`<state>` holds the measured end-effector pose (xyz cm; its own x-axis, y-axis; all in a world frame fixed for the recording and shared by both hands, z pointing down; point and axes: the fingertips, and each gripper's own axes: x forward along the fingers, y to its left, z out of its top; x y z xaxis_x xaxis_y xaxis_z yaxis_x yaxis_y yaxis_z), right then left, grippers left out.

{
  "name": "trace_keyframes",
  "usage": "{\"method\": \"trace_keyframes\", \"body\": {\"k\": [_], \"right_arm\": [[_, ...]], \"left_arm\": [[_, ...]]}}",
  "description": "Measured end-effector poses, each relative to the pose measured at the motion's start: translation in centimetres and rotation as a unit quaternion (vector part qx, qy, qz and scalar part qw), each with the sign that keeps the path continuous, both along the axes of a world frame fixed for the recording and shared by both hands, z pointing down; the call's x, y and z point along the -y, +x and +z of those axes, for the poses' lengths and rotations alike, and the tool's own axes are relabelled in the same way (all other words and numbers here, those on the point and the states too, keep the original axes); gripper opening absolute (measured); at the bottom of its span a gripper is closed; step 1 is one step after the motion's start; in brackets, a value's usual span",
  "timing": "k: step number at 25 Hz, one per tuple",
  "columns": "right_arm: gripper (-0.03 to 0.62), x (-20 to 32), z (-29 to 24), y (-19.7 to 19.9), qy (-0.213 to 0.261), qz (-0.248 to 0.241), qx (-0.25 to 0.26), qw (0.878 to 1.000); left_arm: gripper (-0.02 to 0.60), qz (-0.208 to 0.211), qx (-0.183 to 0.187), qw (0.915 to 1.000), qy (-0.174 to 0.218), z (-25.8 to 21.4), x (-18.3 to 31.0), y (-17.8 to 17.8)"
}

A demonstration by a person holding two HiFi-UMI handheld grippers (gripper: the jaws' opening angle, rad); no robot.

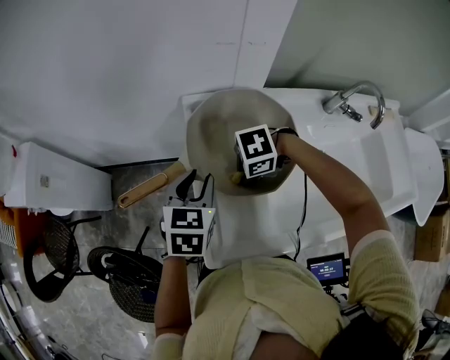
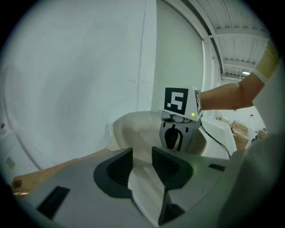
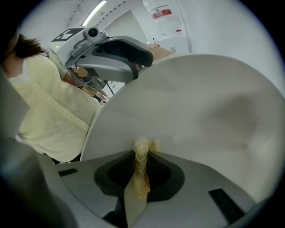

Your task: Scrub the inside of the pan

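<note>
Your right gripper (image 3: pixel 141 167) is clamped narrow on a straw-coloured fibrous scrubber (image 3: pixel 141 151). The scrubber's frayed tip sits against the pale inside of the pan (image 3: pixel 200 111), which fills that frame's upper right. Your left gripper (image 2: pixel 141 165) pinches the pan's rim beside the wooden handle (image 1: pixel 148 186), holding it over the white sink (image 1: pixel 365 162), upper centre of the head view.

A plain white wall (image 1: pixel 140 63) backs a white sink (image 1: pixel 380 162) with a chrome faucet (image 1: pixel 355 98). The floor (image 1: pixel 133 176) is grey stone. Black wire chairs (image 1: pixel 53 256) stand lower left. A ceiling strip light (image 3: pixel 93 12) is lit.
</note>
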<state>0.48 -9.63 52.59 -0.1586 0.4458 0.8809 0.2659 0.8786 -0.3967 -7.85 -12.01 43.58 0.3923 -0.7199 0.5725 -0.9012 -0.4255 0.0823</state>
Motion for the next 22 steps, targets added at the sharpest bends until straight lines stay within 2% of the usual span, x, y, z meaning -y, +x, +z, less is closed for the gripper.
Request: {"method": "trace_keyframes", "body": {"k": [5, 10, 22], "right_arm": [[0.078, 0.1, 0.2, 2.5, -0.009, -0.005, -0.049, 0.999], [0.078, 0.5, 0.3, 3.9, -0.012, 0.009, -0.085, 0.996], [0.078, 2.7, 1.0, 7.1, 0.053, 0.000, -0.196, 0.979]], "left_arm": [[0.184, 0.002, 0.003, 1.0000, 0.002, -0.1, 0.0, 0.0], [0.184, 0.004, 0.006, 1.0000, 0.001, -0.1, 0.0, 0.0], [0.183, 0.003, 0.011, 0.9999, 0.006, 0.0, -0.1, 0.1]]}}
